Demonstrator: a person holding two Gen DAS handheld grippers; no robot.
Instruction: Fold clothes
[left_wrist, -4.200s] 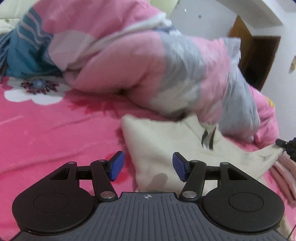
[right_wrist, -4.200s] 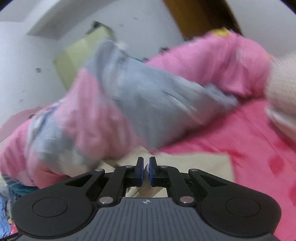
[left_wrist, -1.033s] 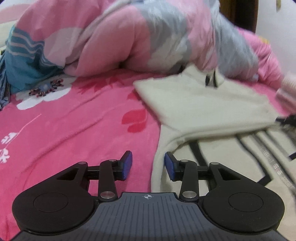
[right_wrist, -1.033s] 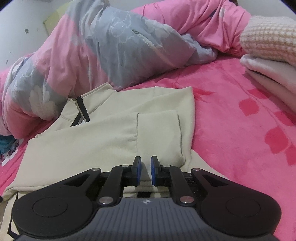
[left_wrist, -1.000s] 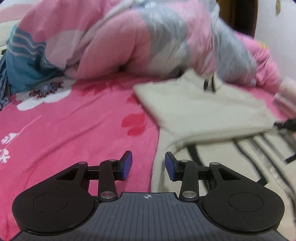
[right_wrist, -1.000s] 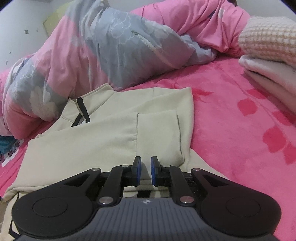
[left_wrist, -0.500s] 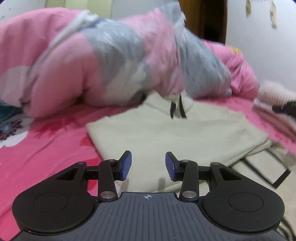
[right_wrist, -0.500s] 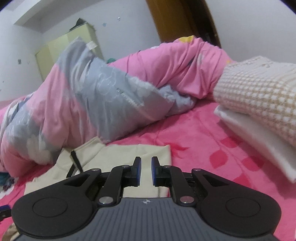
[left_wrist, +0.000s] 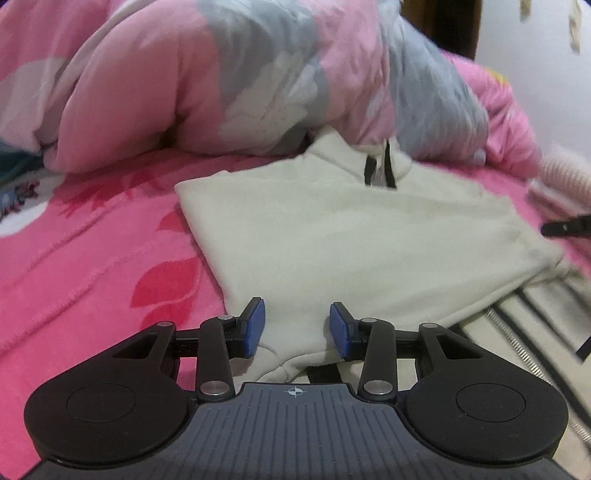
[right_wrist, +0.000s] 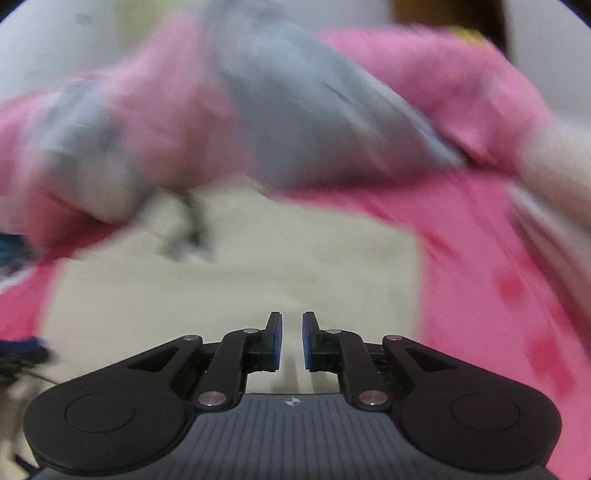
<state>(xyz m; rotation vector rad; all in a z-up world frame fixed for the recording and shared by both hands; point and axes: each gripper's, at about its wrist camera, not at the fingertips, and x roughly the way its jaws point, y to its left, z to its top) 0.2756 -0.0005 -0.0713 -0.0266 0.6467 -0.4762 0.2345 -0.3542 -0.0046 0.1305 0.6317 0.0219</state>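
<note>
Left wrist: left hand-held gripper (left_wrist: 297, 326) released above cream top (left_wrist: 354, 236); right (right_wrist: 291, 339) seemingly empty.

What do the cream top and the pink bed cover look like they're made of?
Cream top: seemingly a thick matte knit, sweatshirt-like; soft rounded fold edges, no sheen. Pink bed cover: looks like plush fleece; fuzzy nap with ridged lines, printed red leaves. Blur leaves both uncertain.

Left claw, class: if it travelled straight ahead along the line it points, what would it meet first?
Most likely the cream sweatshirt. The left claw is angled down over its near folded edge, jaws apart with nothing between them. Depth is hard to judge, but cloth fills the path before the pink quilt behind.
</note>
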